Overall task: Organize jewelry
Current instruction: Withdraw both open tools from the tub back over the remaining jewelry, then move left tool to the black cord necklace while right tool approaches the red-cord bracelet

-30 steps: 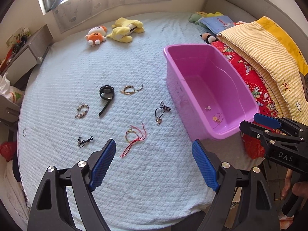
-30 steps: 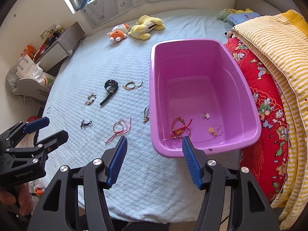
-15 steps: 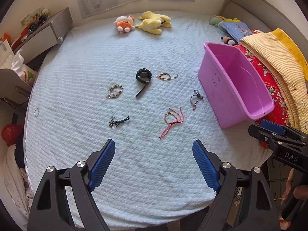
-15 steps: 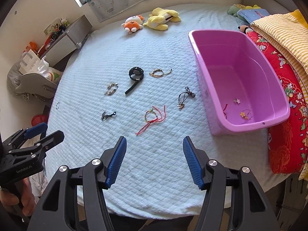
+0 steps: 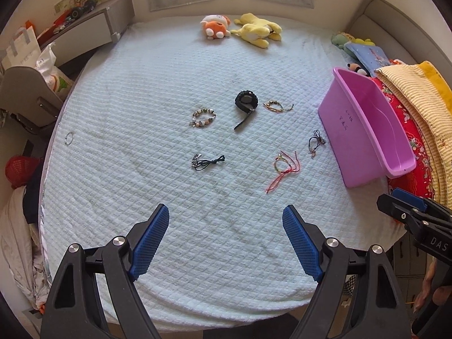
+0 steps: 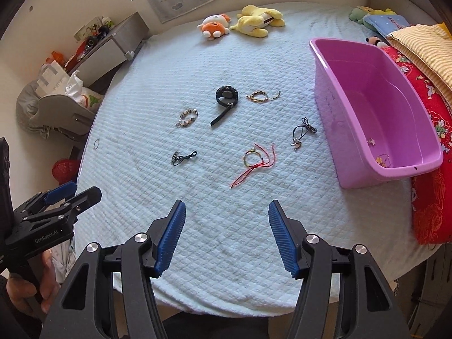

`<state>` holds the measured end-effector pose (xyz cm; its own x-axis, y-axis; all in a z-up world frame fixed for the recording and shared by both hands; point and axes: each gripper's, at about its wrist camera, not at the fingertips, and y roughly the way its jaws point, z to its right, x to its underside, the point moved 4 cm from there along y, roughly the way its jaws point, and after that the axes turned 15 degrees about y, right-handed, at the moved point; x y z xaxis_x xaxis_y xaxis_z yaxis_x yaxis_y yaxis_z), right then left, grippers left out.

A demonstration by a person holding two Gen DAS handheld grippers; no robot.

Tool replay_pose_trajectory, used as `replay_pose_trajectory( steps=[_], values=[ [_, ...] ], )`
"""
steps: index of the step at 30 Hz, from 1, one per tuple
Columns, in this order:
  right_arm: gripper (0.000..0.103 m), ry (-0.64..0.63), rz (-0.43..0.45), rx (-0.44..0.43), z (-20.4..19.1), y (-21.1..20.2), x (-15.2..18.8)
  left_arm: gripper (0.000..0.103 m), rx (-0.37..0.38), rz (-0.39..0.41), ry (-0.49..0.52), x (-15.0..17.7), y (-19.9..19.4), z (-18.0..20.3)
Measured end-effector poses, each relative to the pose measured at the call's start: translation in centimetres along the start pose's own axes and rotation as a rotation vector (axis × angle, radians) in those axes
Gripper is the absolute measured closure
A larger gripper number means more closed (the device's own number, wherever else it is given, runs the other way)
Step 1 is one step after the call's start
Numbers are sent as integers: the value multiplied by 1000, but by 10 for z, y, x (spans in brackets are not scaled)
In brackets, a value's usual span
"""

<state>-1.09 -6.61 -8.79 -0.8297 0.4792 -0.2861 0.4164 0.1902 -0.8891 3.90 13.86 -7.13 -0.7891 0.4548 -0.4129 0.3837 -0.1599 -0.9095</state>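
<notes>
From the left wrist, the left gripper (image 5: 226,237) hangs over the near part of the bed (image 5: 169,84) with its blue pads wide apart and nothing between them. On the pale quilted cover lie six loose pieces: a beaded bracelet (image 5: 202,117), a black watch (image 5: 245,104) just right of it, a thin gold-bead bracelet (image 5: 275,106) beside the watch, a dark cord (image 5: 207,161) nearer the camera, a red-string bracelet (image 5: 284,169) to its right, and a black cord with a charm (image 5: 316,142) close to the bin. A small ring (image 5: 69,137) sits apart near the bed's left edge. The pink bin (image 5: 364,130) stands at the right side of the bed against a red quilt (image 5: 409,130), and its floor is hidden from this angle. Two plush toys (image 5: 240,29) lie at the far end. The right gripper (image 5: 401,203) shows at the lower right, seen side-on. From the right wrist, the right gripper (image 6: 227,236) also stands open, somewhat narrower, empty above the cover. The same pieces lie ahead: beaded bracelet (image 6: 187,117), watch (image 6: 226,100), gold-bead bracelet (image 6: 261,96), dark cord (image 6: 183,157), red-string bracelet (image 6: 254,162), charm cord (image 6: 302,132). The bin (image 6: 339,107) is at right, and small flower-shaped pieces (image 6: 378,152) rest on its floor near the closest corner. The left gripper (image 6: 73,192) appears at lower left, held by a hand (image 6: 25,296).
</notes>
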Motion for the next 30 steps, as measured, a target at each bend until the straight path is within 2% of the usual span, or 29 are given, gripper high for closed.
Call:
replay_pose_trajectory(
  steps=[5, 9, 12, 16, 25, 30],
  values=[
    [44, -21, -17, -30, -2, 6, 1, 22, -11, -20, -62, 8, -5, -5],
    [44, -22, -10, -46, -5, 5, -1, 22, -33, -11, -67, 6, -12, -10],
    [44, -6, 7, -46, -10, 4, -4, 22, -34, 19, -74, 3, -16, -17],
    [44, 40, 31, -43, -17, 6, -6, 22, -18, 17, -63, -4, -9, -28],
    [42, 209, 106, 39, -32, 28, 6, 21, 18, 63, 156, -28, 16, -60],
    [42, 286, 144, 92, -28, 51, 15, 21, 37, 66, 214, -27, 48, -72]
  ],
)
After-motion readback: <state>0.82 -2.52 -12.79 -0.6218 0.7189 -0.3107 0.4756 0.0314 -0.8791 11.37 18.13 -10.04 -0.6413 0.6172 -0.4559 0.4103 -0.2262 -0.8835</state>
